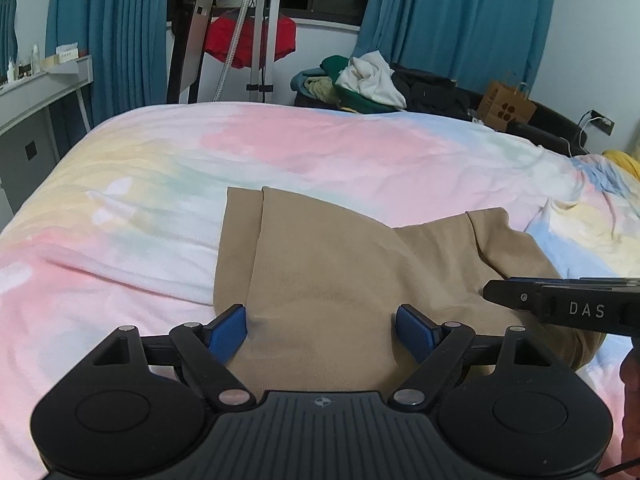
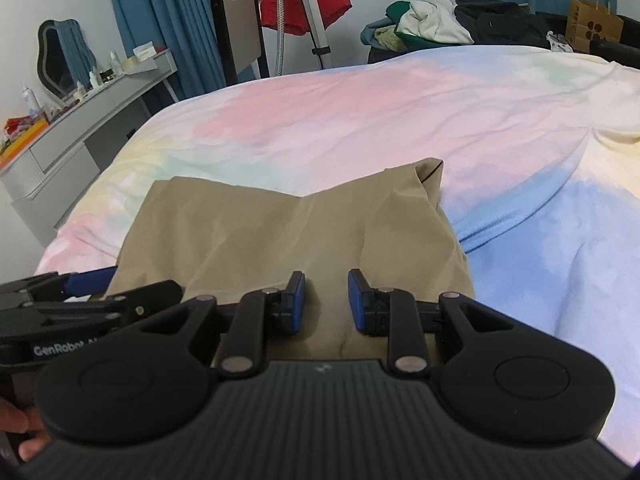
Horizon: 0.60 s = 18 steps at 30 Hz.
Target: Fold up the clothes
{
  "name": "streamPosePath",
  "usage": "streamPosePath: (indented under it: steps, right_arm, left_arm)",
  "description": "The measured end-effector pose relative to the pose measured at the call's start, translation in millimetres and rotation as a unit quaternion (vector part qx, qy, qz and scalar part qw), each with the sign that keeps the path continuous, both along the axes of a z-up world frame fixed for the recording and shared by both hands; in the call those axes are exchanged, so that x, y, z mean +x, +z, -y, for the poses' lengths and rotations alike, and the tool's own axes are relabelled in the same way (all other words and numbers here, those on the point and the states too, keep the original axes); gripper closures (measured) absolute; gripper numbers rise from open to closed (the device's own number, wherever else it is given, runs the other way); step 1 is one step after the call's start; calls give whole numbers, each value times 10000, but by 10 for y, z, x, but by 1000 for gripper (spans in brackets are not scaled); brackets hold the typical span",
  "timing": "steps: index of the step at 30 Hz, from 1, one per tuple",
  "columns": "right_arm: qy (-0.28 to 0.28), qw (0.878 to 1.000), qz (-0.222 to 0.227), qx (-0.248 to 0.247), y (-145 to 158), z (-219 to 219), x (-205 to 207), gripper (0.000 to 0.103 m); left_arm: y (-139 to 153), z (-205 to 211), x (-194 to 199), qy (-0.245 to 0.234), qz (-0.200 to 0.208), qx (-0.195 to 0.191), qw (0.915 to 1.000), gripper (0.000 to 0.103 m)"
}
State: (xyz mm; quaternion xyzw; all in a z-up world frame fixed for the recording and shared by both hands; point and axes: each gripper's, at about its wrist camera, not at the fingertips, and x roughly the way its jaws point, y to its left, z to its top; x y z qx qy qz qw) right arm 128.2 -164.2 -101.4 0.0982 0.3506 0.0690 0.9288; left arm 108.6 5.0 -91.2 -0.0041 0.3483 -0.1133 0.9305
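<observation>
left gripper (image 1: 320, 330) spread wide, right gripper (image 2: 326, 300) narrowed yet ungripping; both poised over tan garment (image 1: 340, 272)'s near edge, seemingly to fold it.

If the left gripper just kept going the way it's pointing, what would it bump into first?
Most likely the tan garment lying on the bed. The left gripper tilts downward with that cloth directly ahead between its wide-open blue fingers; it may already be touching it, though depth is hard to judge.

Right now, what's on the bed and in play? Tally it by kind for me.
Tan garment, partly folded on the bedspread: 1
Tongs over it: 2, left tongs and right tongs
Total: 3
</observation>
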Motion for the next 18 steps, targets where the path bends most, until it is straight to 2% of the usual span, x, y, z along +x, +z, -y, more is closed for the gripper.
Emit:
streamPosePath:
  steps: [4,10,14,18]
  right_arm:
    - [-45,9999,125,61,59,5,-65,75]
    - [-247,9984,490,126,300,54,-296,75]
    - [-389,9979,499,119,416,110,-476,75]
    - [-386,9980,458,203,426,151,-607,75]
  left_arm:
    - [95,13,-92,-9,179,42,9998,21]
    - [308,26,-394,-106,419,14,9991,21]
    - [393,50,-591,-224,502,114,9984,21]
    - [410,27,-664,-243,486,49,9985,21]
